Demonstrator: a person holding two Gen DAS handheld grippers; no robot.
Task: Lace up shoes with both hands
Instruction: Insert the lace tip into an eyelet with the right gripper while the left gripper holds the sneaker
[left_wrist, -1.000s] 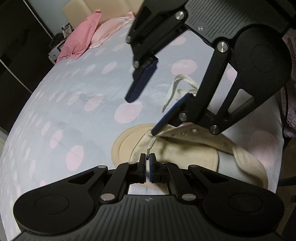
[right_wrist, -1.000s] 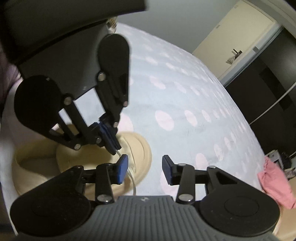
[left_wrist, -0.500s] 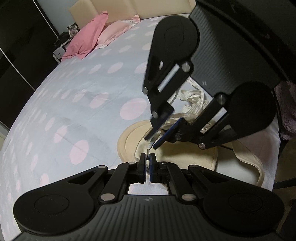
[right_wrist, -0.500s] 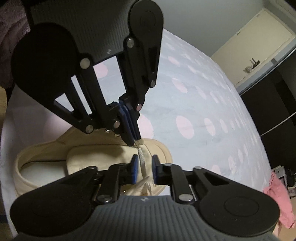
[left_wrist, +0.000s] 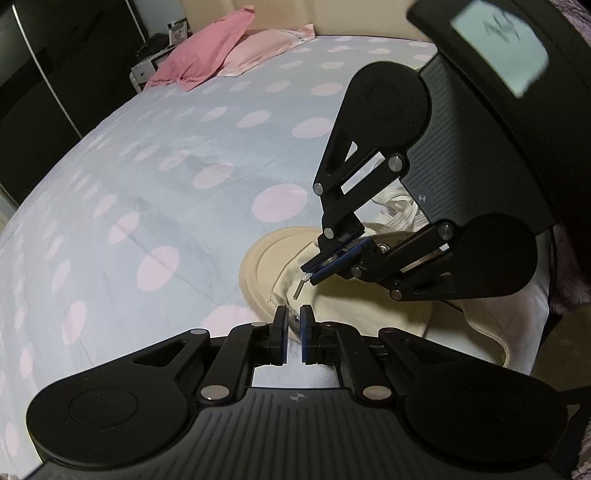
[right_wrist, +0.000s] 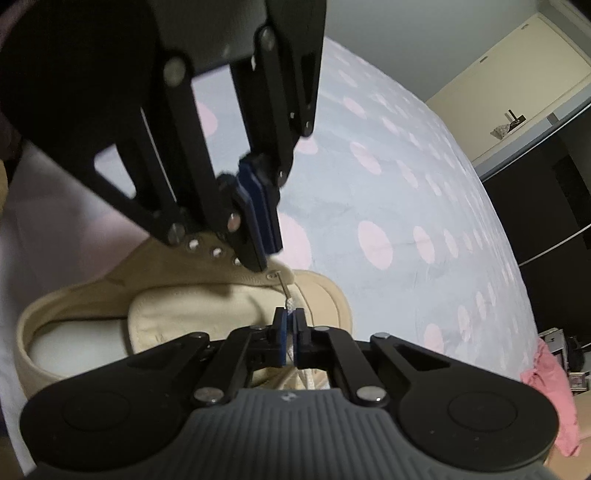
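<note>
Lying on a bed (left_wrist: 155, 192) with a pale blue, pink-dotted cover, a beige canvas shoe (left_wrist: 354, 317), toe cap toward 9 o'clock in the left wrist view, open collar toward 4 o'clock. In the right wrist view the same shoe (right_wrist: 177, 295) at 8 o'clock of centre, toe toward 3 o'clock, a row of metal eyelets (right_wrist: 216, 252) along its upper edge.

Pinching a white lace (right_wrist: 291, 306) near its stiff tip, the right gripper (right_wrist: 290, 330), jaws pressed together on it; tip slanting up toward the front eyelet, loose lace trailing down beneath the jaws toward 6 o'clock. From the left wrist view, that right gripper (left_wrist: 308, 271) reaching in from 3 o'clock, jaws closed, the clear lace tip (left_wrist: 298, 290) poking out beyond them over the shoe's front, more white lace bunched behind the linkage at 1 o'clock.

Hovering just beside the shoe's front edge, the left gripper (left_wrist: 291, 325), jaws nearly together with only a slim gap; a small bit of shoe edge or eyelet visible between them, hard to tell whether gripped. In the right wrist view the left gripper (right_wrist: 264, 251) coming down from 12 o'clock, blue pads closed flat, tips right at the eyelet row.

At 11 o'clock in the left wrist view, pink pillows (left_wrist: 207, 59) at the head of the bed.
</note>
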